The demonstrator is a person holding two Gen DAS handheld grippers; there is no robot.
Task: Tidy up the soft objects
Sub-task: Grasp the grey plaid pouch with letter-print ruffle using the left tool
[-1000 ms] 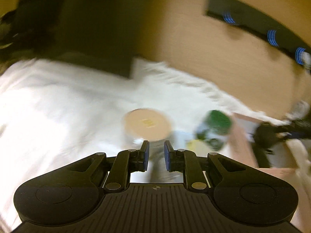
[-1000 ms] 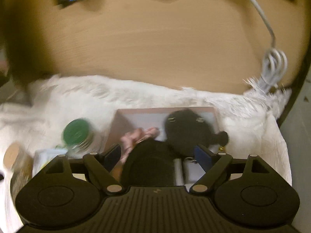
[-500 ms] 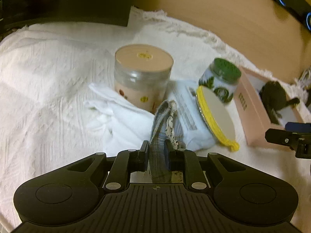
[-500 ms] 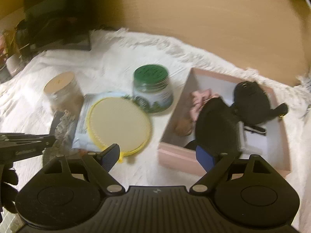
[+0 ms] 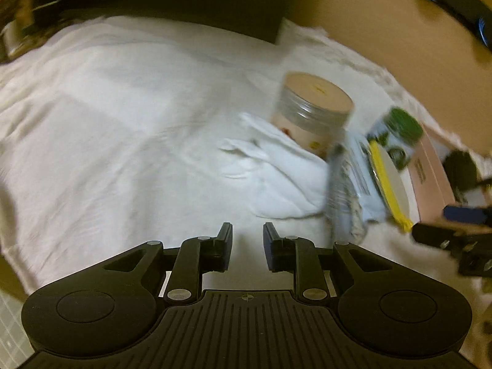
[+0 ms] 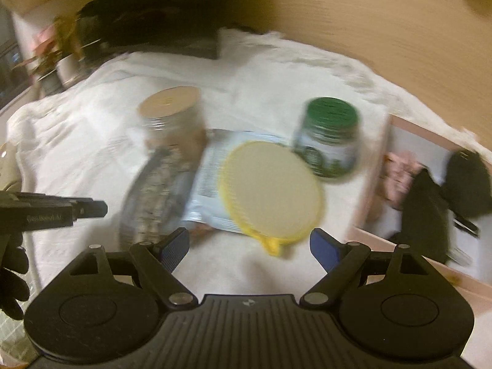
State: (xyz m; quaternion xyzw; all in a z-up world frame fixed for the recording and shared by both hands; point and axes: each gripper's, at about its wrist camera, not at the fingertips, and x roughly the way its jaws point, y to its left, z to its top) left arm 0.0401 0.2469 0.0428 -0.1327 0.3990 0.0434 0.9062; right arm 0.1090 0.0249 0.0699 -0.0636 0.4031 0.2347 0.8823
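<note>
1. Left wrist view: left gripper (image 5: 247, 236) hangs over bare white textured cloth (image 5: 123, 141). Its jaws have just been opening; narrow gap, nothing between them.
2. Same view, right of the gripper: grey-blue patterned fabric piece (image 5: 341, 190) stands up on the cloth, clear of the pads. A crumpled white cloth (image 5: 276, 172) lies just left of it, against the clear plastic jar with tan lid (image 5: 313, 113).
3. Further right: pale blue printed pouch (image 5: 363, 172), round cream pad with yellow rim (image 5: 390, 181) leaning on it, green-lidded jar (image 5: 399, 135) behind, then the pink cardboard box (image 5: 430, 172). A finger of the right gripper (image 5: 446, 233) enters from the right edge.
4. Right wrist view: right gripper (image 6: 249, 246) is spread wide and empty, hovering in front of the yellow-rimmed pad (image 6: 270, 190).
5. The pad lies on the pouch (image 6: 212, 166); the fabric piece (image 6: 156, 187) is to its left, in front of the tan-lidded jar (image 6: 172, 120). Green-lidded jar (image 6: 330, 135) sits behind and right of the pad.
6. The pink box (image 6: 369, 190) at right holds a pink soft item (image 6: 399, 175) and black items (image 6: 442, 196); blur is heavy, probably pouches or hair accessories.
7. Left gripper (image 6: 89, 209) shows at the left edge, near the fabric piece but not touching it, held by a black-gloved hand (image 6: 12, 276).
</note>
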